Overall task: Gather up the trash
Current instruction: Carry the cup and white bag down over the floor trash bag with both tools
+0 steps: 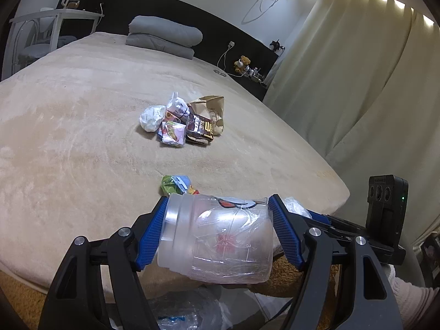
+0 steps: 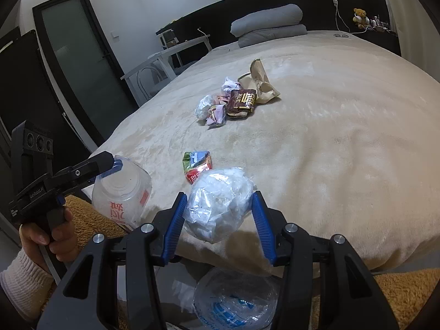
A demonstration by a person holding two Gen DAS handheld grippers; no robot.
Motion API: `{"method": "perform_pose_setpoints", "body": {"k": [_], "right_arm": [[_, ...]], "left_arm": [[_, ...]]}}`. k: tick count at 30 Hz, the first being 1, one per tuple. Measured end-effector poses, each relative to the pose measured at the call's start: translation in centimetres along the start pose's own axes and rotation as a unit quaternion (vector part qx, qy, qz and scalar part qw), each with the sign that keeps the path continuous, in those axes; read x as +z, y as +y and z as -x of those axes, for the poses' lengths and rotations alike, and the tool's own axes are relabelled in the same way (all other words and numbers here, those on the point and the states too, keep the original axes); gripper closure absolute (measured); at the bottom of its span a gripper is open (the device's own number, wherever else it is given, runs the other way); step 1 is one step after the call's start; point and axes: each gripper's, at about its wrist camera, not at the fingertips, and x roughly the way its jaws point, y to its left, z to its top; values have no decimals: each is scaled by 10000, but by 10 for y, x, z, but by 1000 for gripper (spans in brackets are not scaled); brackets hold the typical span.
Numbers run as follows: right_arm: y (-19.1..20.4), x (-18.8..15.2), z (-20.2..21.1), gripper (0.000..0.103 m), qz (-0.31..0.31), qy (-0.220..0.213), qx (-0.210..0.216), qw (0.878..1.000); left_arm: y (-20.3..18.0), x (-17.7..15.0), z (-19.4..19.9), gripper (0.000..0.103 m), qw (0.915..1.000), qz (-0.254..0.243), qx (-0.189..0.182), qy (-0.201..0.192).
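Both tools are full: the left tool (image 1: 217,233) is clamped across a clear plastic jar (image 1: 220,239) lying sideways, the right tool (image 2: 218,220) on a crumpled plastic bag (image 2: 218,205). A bin bag (image 2: 236,302) of trash lies directly below, at the bed's (image 2: 330,151) near edge.

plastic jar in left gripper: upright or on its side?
On its side. The plastic jar lies crosswise between the left gripper's fingers, neck toward one finger.
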Motion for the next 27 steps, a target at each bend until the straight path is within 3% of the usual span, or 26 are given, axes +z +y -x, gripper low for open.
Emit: {"method": "perform_pose_setpoints", "body": {"k": [13, 27], "right_arm": [[20, -41, 24, 54, 172, 23, -4, 9998], [18, -66, 2, 54, 71, 787, -75, 9968]], "left_arm": [[-30, -59, 10, 33, 9993, -194, 92, 302], [-32, -98, -15, 33, 9919, -205, 429, 1181]]}}
